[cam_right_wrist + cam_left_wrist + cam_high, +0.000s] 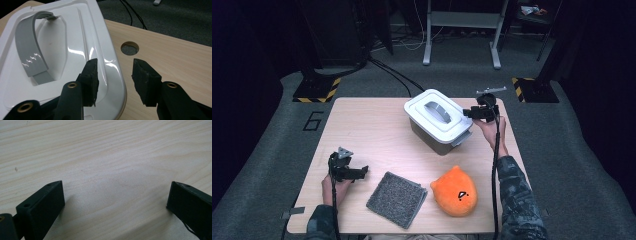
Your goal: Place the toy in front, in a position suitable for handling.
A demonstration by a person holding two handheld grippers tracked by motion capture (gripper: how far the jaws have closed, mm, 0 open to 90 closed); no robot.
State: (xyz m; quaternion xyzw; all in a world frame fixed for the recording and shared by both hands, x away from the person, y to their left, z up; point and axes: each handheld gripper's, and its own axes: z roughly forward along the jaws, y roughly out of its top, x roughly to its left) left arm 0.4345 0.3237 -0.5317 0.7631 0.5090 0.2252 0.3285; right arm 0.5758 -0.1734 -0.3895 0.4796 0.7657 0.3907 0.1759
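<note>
Right claw (pixel 113 75) straddles the white lid (pixel 75 50) rim, jaws parted, not clamping. Lid looks stiff, glossy, slippery; grey handle (pixel 31 58) grips safer. Left claw (pixel 115 202) released over desk (pixel 105 157)

Lab test cell: hazard-striped stand bases (pixel 316 91), floor cables (pixel 394 75), number "6" (pixel 313 120) on grey carpet (pixel 582 165).

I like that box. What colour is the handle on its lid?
Grey handle, on a white lid; best in the right gripper view.

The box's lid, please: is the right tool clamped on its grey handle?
No: the right tool stands open at the lid rim, apart from the grey handle.
</note>
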